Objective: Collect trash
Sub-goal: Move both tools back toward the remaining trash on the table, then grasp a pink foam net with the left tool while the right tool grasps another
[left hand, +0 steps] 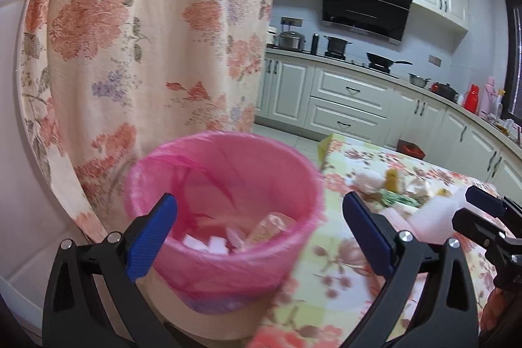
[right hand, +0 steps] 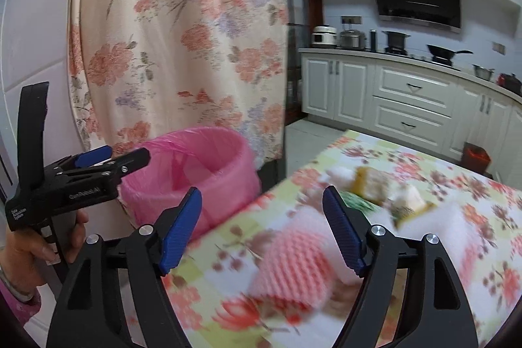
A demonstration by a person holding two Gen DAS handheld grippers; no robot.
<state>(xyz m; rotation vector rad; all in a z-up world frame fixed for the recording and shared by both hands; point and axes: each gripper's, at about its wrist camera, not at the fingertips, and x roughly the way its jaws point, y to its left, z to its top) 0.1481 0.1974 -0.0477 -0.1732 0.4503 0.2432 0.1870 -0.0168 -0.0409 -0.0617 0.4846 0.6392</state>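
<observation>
A bin lined with a pink bag stands beside the table's left edge and holds several white and clear scraps. My left gripper is open and empty just above its near rim. In the right wrist view the bin sits at left, and the left gripper shows beside it. My right gripper is open and empty above a pink foam net on the floral tablecloth. White, yellow and green scraps lie further back; they also show in the left wrist view.
A floral curtain hangs behind the bin. White kitchen cabinets and a counter with pots run along the far wall. A small red bin stands on the floor by the cabinets.
</observation>
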